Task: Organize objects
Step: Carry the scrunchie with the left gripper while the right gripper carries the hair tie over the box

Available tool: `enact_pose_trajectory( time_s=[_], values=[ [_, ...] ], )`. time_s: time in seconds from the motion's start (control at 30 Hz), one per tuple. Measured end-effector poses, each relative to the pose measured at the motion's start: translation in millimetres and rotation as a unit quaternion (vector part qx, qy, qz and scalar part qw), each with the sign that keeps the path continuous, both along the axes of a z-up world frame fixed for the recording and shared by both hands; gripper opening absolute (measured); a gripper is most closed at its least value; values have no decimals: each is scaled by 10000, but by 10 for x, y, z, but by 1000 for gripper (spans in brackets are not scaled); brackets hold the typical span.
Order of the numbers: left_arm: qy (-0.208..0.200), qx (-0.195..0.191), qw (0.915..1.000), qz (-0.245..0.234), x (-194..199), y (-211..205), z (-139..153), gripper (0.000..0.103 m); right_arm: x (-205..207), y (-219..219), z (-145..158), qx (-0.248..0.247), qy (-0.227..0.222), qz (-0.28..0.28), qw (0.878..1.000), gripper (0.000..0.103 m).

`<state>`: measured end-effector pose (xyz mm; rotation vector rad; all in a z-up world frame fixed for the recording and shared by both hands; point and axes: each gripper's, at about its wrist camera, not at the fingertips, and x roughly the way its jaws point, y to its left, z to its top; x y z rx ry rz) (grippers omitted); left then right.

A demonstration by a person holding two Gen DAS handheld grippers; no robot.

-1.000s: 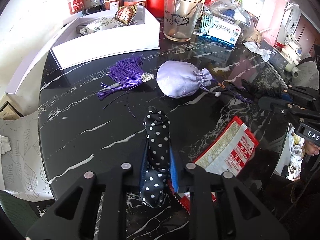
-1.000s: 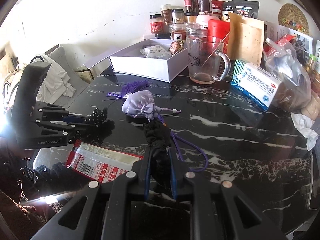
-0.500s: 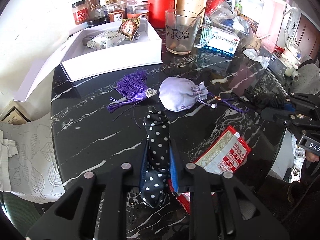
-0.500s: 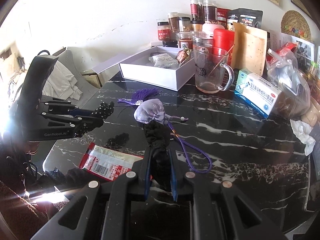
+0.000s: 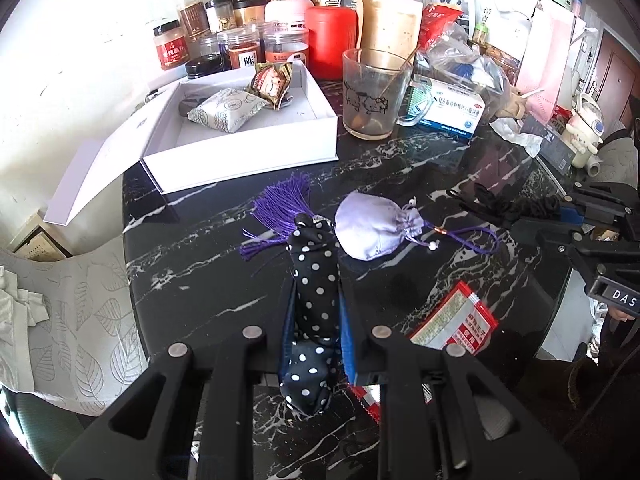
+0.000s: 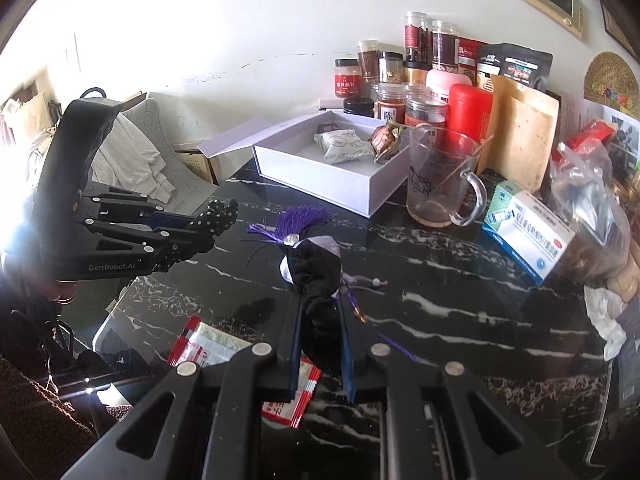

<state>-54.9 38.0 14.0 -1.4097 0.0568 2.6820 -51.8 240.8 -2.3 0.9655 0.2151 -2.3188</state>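
Observation:
My left gripper (image 5: 314,280) is shut on a black polka-dot scrunchie (image 5: 314,276) and holds it above the black marble table (image 5: 200,264). My right gripper (image 6: 320,300) is shut on a plain black scrunchie (image 6: 318,280), also held above the table. A lilac pouch (image 5: 372,228) with a purple tassel (image 5: 280,208) lies on the table just beyond both. The open white box (image 5: 240,148) holds a patterned sachet (image 5: 228,110) and a snack packet (image 5: 270,82). The left gripper also shows in the right wrist view (image 6: 208,228).
A red-and-white packet (image 5: 452,320) lies at the near table edge. A glass mug (image 5: 374,96), a medicine box (image 5: 448,110), jars, a red canister (image 5: 330,42) and bags crowd the back. A grey chair (image 5: 60,320) stands left of the table.
Both grippers have risen and pulled back from the table with their scrunchies. The black scrunchie's end has lifted off the pouch's cord.

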Motion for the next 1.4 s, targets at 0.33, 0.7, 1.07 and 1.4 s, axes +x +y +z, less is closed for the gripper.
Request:
enact_pose_trajectory(
  time_s=[0.33, 0.7, 1.07, 1.4],
  values=[
    [114, 56, 9999, 70, -232, -138, 179, 18, -266, -153, 204, 98, 224, 207, 9995, 15],
    [297, 10, 9995, 125, -553, -266, 377, 18, -621, -303, 369, 117, 373, 366, 9986, 15],
    [435, -51, 9990, 27, -970, -337, 508, 18, -985, -436, 475, 139, 483, 468, 9976, 15],
    [473, -134, 9988, -13, -1439, -456, 553, 18, -1388, -565, 496, 144, 517, 496, 9973, 15]
  ],
)
